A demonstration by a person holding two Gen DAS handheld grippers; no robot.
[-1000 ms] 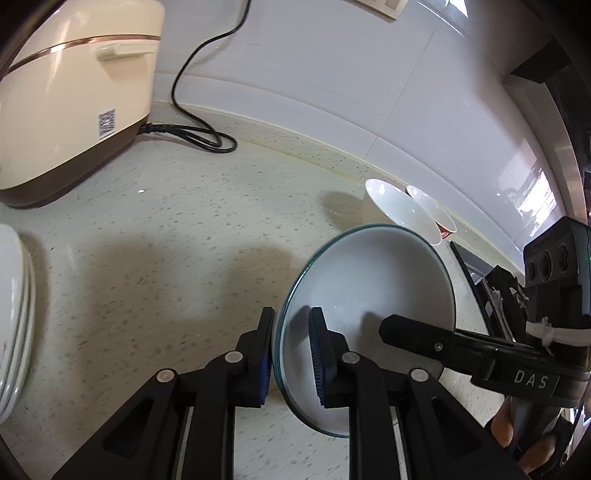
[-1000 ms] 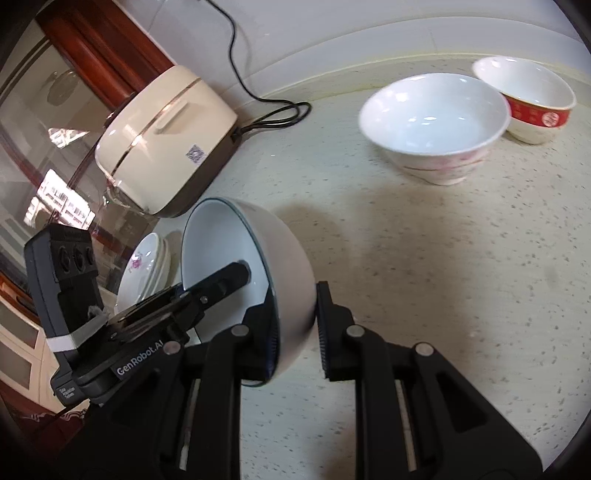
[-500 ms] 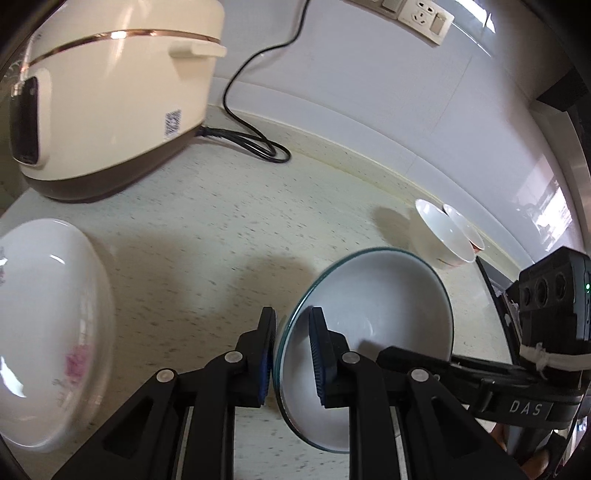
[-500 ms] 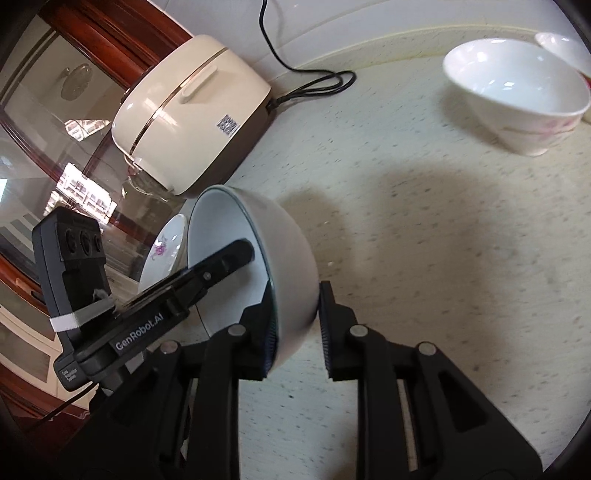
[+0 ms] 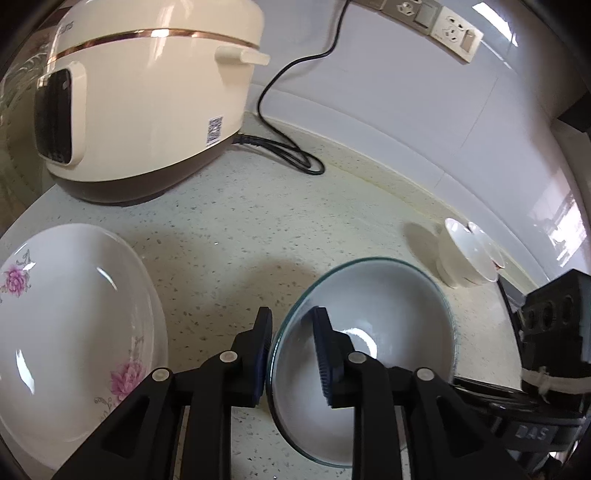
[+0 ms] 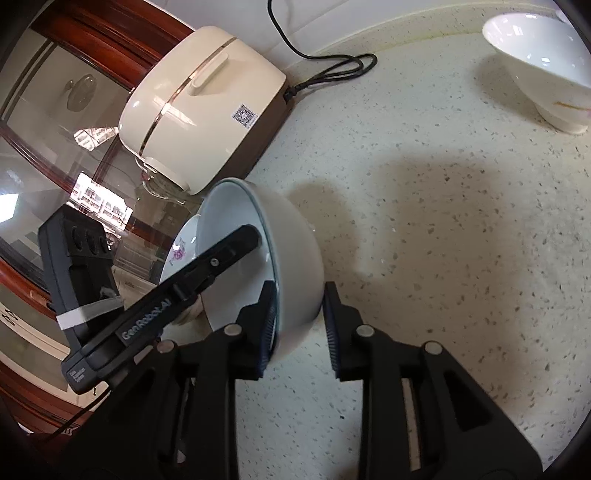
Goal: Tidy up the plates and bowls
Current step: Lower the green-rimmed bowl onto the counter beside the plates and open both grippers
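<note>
A white bowl with a blue-green rim (image 5: pixel 388 306) (image 6: pixel 291 251) looks to rest on the speckled countertop (image 5: pixel 240 229), just right of a stack of flower-patterned plates (image 5: pixel 74 314) (image 6: pixel 181 247). My left gripper (image 5: pixel 291 317) straddles the bowl's near-left rim. Its jaws are opening, and the inner pad stands off the wall. My right gripper (image 6: pixel 300 291) straddles the opposite rim. Its jaws are opening too, with the outer pad just clear of the bowl. Two more white bowls (image 5: pixel 458 254) (image 6: pixel 543 55) stand far right by the wall.
A cream rice cooker (image 5: pixel 147 92) (image 6: pixel 207 99) stands at the back left, its black cord (image 5: pixel 288 147) looped along the wall. Wall sockets (image 5: pixel 443 22) are above. A wood-framed glass cabinet door (image 6: pixel 55 129) lies beyond the counter's left end.
Both grippers carried the bowl leftward, towards the plates and the rice cooker, and lowered it. Both pairs of jaws have widened, loosening their hold on the rim.
</note>
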